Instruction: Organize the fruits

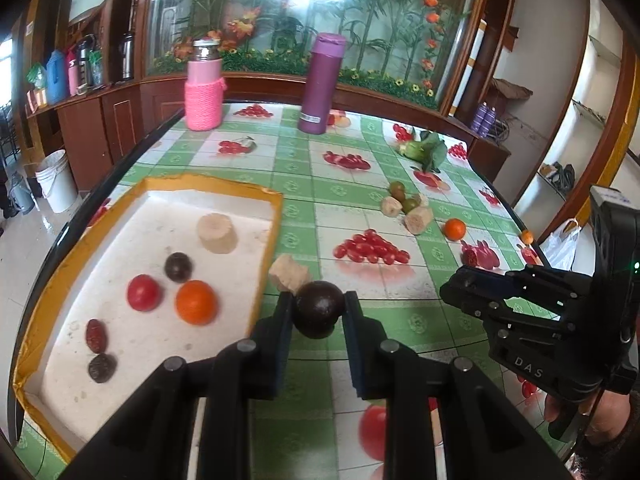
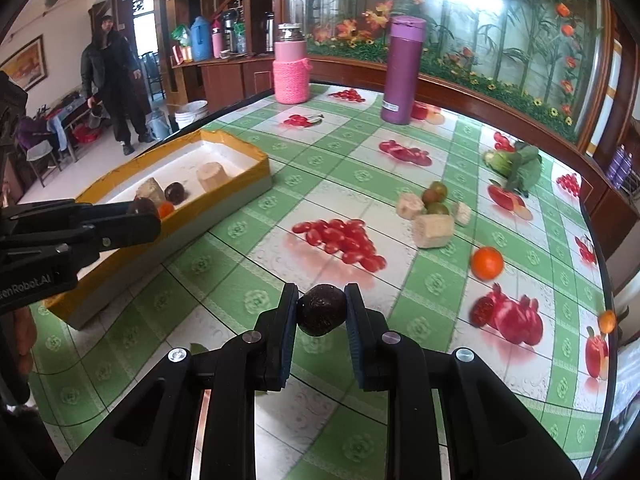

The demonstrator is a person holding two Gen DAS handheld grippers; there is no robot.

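The tan chunk (image 1: 289, 273) by the tray's (image 1: 224, 186) yellow rim is partly hidden behind a dark round fruit (image 1: 319, 309). The left gripper (image 1: 319, 312) is clamped on that fruit, just beside the tray. It looks smooth and almost black. The right gripper (image 2: 322, 312) squeezes another dark ball (image 2: 322, 310), rough and speckled, above the green checked tablecloth (image 2: 256, 236).

A glossy mural of bamboo and orange flowers (image 1: 320, 20) fills the wall behind the surface, framed in dark wood. A wooden sideboard (image 1: 96, 120) stands along the left wall, white buckets (image 1: 56, 180) on the pale tiled floor (image 1: 24, 248) below it. White shelves (image 1: 580, 120) line the right wall. A person in dark clothes (image 2: 112, 84) stands farther off.
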